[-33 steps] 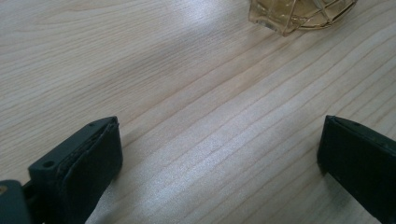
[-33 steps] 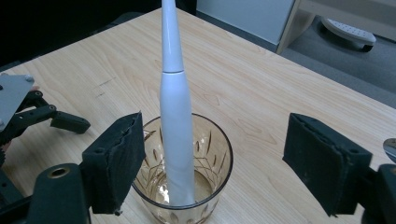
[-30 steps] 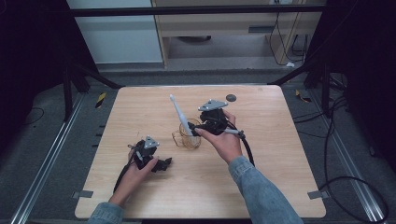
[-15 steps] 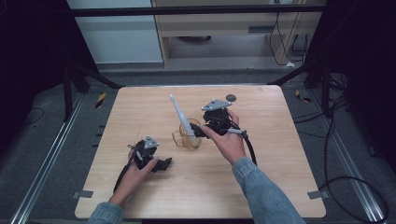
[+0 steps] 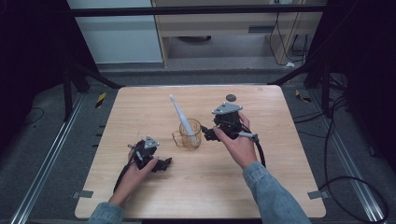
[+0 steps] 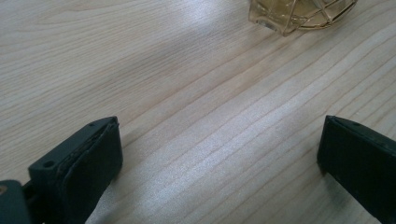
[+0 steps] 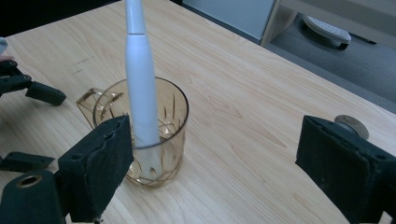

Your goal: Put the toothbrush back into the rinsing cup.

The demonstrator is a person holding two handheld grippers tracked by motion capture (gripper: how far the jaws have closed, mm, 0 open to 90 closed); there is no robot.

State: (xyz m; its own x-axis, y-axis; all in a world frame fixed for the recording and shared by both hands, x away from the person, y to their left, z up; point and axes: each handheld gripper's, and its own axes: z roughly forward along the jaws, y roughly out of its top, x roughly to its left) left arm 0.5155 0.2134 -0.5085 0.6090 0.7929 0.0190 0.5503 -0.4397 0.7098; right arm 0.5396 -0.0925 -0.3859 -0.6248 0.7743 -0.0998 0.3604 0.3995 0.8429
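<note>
The left claw (image 5: pixel 161 163) lay on the surface (image 5: pixel 140 112), jaws apart and empty, idle. Beyond it, the amber glass mug (image 5: pixel 189 135) held a white toothbrush (image 5: pixel 180 114) leaning upright; the right claw (image 5: pixel 210 133), jaws spread wide, hovered just beside the mug, apparently having let go.

Table (image 5: pixel 140 107) evenly lit from overhead, surroundings dark. Soft sheen across the wood in left gripper view. High view low-res, soft. Near jaws slightly blurred in both gripper views.
</note>
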